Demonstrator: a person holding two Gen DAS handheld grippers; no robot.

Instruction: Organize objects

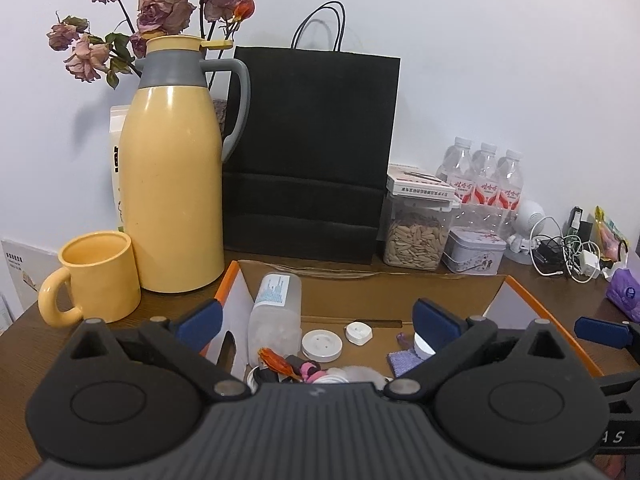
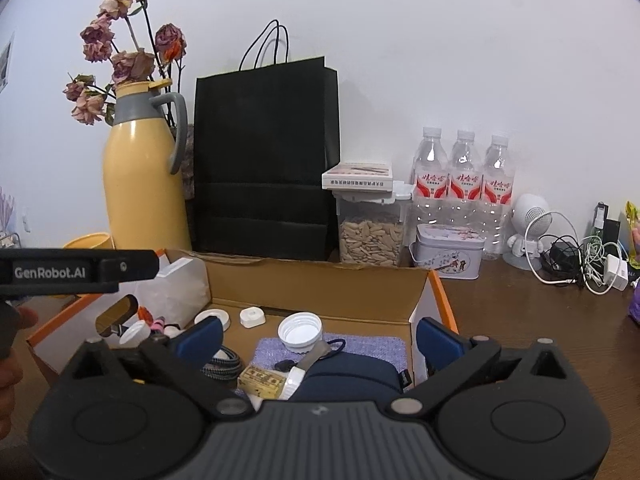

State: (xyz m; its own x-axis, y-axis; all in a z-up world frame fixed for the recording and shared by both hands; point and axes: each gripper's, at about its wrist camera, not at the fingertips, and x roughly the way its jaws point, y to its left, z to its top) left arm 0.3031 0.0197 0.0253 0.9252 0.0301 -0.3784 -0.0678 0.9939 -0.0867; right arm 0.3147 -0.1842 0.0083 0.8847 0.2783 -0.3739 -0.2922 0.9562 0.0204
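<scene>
Low in both frames sits the cardboard box (image 1: pixel 360 292). Only the left wrist view shows the yellow mug (image 1: pixel 96 276); only the right shows the white cap (image 2: pixel 300 330) inside. Left gripper (image 1: pixel 316 316) and right gripper (image 2: pixel 318 334) hover spread, empty.

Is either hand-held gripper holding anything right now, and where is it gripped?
Nothing is held. The left hand-held gripper and right hand-held gripper both stand wide open over the cardboard box, pads touching nothing.
</scene>
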